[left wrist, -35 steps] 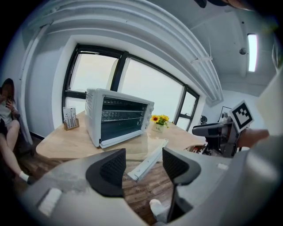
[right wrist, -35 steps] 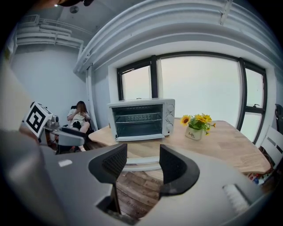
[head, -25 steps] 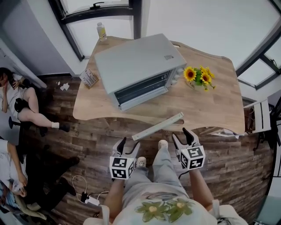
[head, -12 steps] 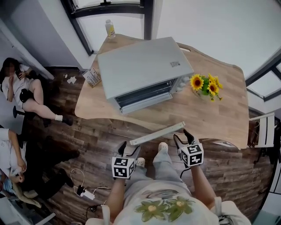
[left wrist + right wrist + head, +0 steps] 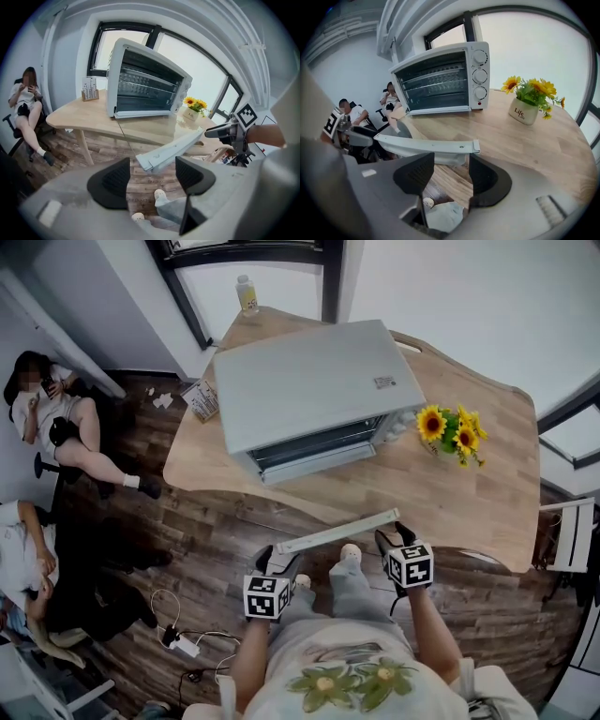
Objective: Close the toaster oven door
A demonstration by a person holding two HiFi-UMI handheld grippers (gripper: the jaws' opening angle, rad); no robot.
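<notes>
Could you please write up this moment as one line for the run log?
toaster oven: door open | door handle: at both tongs, ungripped | left tongs: open | right tongs: open

You are standing in what looks like an office or studio room, not a kitchen. Tall windows with dark frames [image 5: 333, 268] run along the top of the head view, above a brown wood-plank floor [image 5: 206, 540]. The silver toaster oven [image 5: 309, 395] sits on a light wooden table with curved edges [image 5: 450, 493], near a white pot of sunflowers [image 5: 455, 432]. At the left edge a seated person [image 5: 56, 427] holds a phone, and a white power strip [image 5: 185, 645] lies on the floor at lower left.
</notes>
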